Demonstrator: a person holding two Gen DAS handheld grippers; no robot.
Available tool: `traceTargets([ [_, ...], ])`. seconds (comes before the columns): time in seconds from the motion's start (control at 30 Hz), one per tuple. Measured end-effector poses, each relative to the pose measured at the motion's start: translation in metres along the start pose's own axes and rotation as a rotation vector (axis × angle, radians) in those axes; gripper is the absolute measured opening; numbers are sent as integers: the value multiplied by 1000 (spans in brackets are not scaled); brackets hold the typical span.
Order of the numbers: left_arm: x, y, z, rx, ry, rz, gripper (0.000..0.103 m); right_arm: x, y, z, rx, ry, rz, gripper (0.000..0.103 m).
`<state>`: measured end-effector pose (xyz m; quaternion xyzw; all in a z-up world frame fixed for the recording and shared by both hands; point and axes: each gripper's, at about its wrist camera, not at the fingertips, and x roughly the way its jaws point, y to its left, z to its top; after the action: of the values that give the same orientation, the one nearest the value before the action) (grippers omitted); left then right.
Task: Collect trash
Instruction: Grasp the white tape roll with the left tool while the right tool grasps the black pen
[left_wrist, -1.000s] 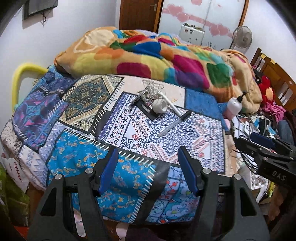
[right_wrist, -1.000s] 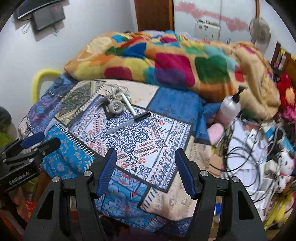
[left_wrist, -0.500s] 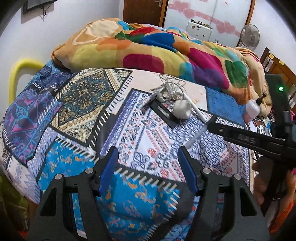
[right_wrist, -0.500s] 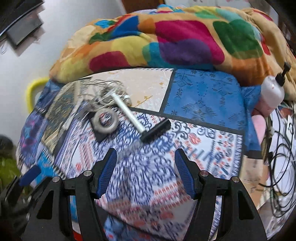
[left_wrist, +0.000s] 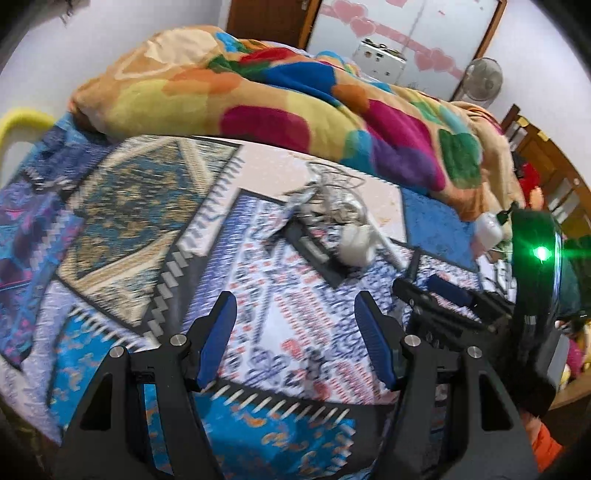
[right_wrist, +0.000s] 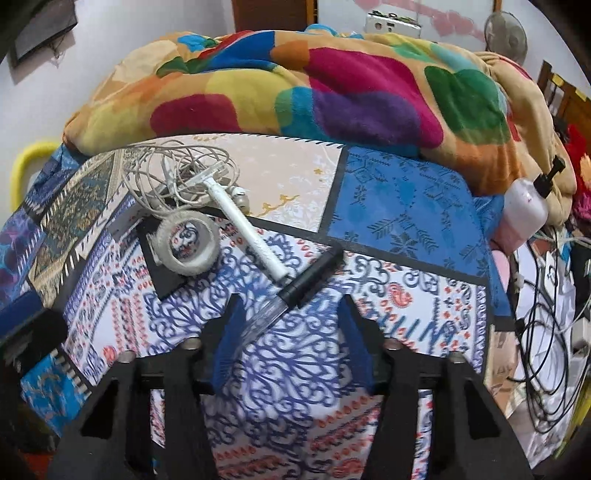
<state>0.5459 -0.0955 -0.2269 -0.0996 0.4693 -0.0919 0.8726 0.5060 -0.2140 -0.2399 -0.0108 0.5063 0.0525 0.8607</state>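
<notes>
**No words to read on the bed things**

My right gripper (right_wrist: 290, 314) is closing around the clear end of the pen (right_wrist: 295, 291) on the patterned bedsheet (right_wrist: 406, 221). My left gripper (left_wrist: 295, 317) is open, holding nothing. No labels are readable on the tape roll (right_wrist: 186, 247) or razor (right_wrist: 243, 221).

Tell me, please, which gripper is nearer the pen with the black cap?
Right. The right gripper is closing around the pen, whose clear barrel lies between its fingers; the left gripper hangs open off to its side.

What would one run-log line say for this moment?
step: reaching for trash | right hand-held gripper: jaws closing around pen on bedspread | left hand-held gripper: open, empty | grasp not yet complete
</notes>
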Motion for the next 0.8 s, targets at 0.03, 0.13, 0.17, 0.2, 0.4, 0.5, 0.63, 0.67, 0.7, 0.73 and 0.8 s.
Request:
traceTargets([
  [0.03, 5, -3, 3, 4, 4, -15, 65, 0, -2, -1, -17, 2, 2, 29],
  [0.13, 22, -15, 10, 29, 23, -52, 65, -3, -18, -3, -42, 25, 10, 15],
  [0.17, 29, -19, 13, 39, 33, -61, 65, -3, -24, -2, -41, 33, 24, 15],
  [0.2, 36, -23, 15, 48, 42, -64, 65, -5, -30, -3, -37, 40, 37, 14],
  [0.4, 61, -40, 25, 92, 36, -60, 57, -7, -69, -6, -32, 57, 122, 12],
  [0.5, 67, -45, 28, 101, 31, -76, 52, -7, -85, -4, -15, 56, 179, 12],
  [0.63, 71, -48, 29, 104, 33, -87, 36, -6, -84, 0, -70, 48, 192, 12],
  [0.67, 73, -49, 29, 101, 37, -94, 25, -5, -81, 1, -84, 52, 199, 12],
  [0.7, 73, -49, 28, 101, 41, -99, 24, -5, -79, 2, -95, 55, 208, 12],
  [0.73, 73, -50, 27, 100, 42, -98, 24, -6, -78, 2, -111, 52, 202, 12],
  [0.8, 71, -52, 24, 104, 40, -89, 24, -6, -74, 2, -133, 42, 180, 12],
])
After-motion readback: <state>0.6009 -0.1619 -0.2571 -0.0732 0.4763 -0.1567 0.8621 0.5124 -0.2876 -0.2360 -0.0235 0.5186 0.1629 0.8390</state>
